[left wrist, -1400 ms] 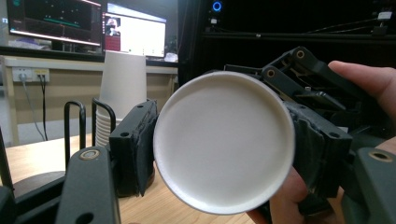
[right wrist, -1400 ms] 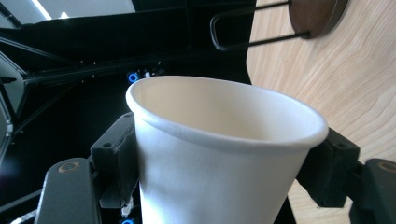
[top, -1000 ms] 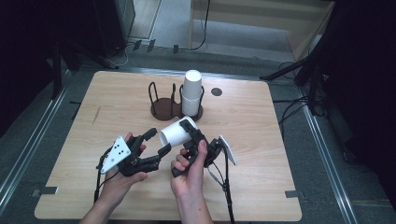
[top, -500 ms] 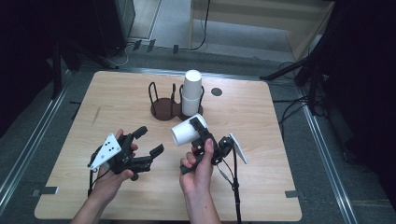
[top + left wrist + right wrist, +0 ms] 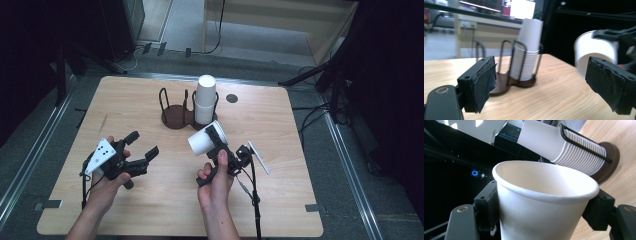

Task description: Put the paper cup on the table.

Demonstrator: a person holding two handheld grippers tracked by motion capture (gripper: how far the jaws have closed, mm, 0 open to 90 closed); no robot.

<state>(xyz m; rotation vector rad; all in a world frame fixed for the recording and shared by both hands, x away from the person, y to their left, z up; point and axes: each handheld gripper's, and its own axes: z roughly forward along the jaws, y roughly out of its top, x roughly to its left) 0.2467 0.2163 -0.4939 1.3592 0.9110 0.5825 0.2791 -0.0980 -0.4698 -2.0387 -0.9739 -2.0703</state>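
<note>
One white paper cup (image 5: 201, 141) clamped sideways in right gripper (image 5: 216, 141) at frame centre; left gripper (image 5: 142, 145) wide open, empty, lower left.

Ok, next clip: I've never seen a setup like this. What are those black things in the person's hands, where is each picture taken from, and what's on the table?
Those are hand-held two-jaw grippers, one in each of the person's hands; there is no robot arm. The high view looks down on the wooden table from above. The other two pictures come from cameras riding on each gripper, looking along its black jaws.

The right gripper is shut on a white paper cup, held above the table and tipped on its side; in the right gripper view the jaws press the cup's two sides. The left gripper is open and holds nothing.

On the table stands a dark wire cup holder with a stack of white paper cups in its right ring.
</note>
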